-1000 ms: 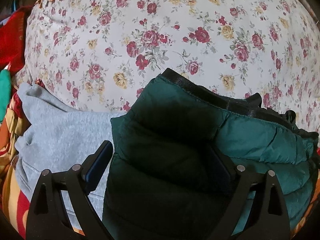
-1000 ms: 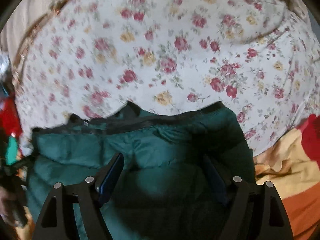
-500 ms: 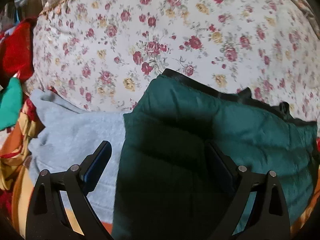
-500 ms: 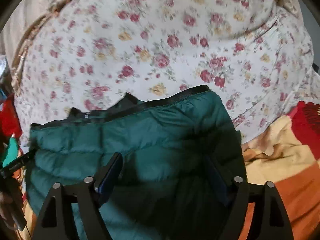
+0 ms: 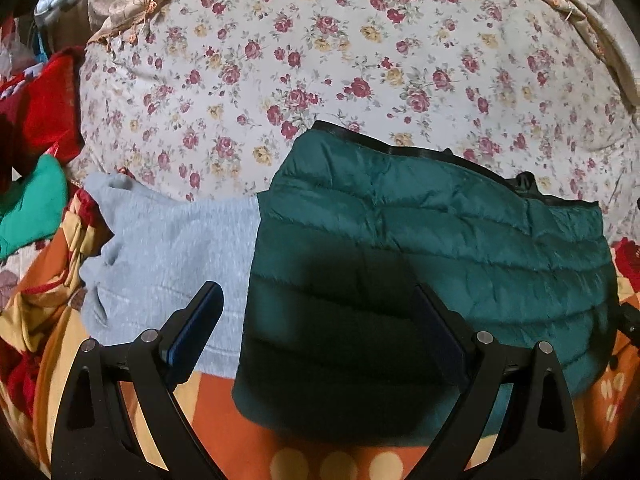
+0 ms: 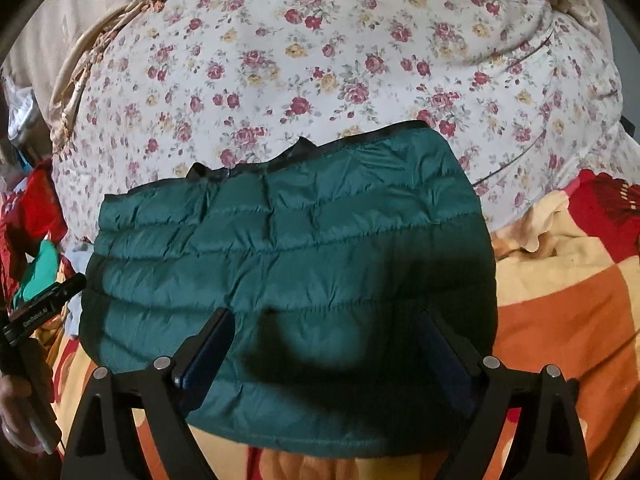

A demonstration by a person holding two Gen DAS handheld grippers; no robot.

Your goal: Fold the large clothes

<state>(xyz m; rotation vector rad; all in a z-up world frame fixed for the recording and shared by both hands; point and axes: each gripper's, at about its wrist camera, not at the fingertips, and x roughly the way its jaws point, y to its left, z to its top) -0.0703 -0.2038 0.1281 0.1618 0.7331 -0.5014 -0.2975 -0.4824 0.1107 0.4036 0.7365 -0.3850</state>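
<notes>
The folded green jacket [image 6: 288, 264] is seen below both hand-held grippers, apparently released; the right hand-held gripper [image 6: 324, 344] is opening, the left hand-held gripper [image 5: 316, 320] is spread wide.

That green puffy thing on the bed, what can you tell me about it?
It is a dark green quilted puffer jacket, of thin, slightly shiny fabric stitched in horizontal puffed bands, with black trim along its far edge. It lies folded into a compact, roughly rectangular bundle, flat on the orange patterned blanket, its far edge against the floral duvet. In the left wrist view its side overlaps a grey sweatshirt. Nothing grips it.
</notes>
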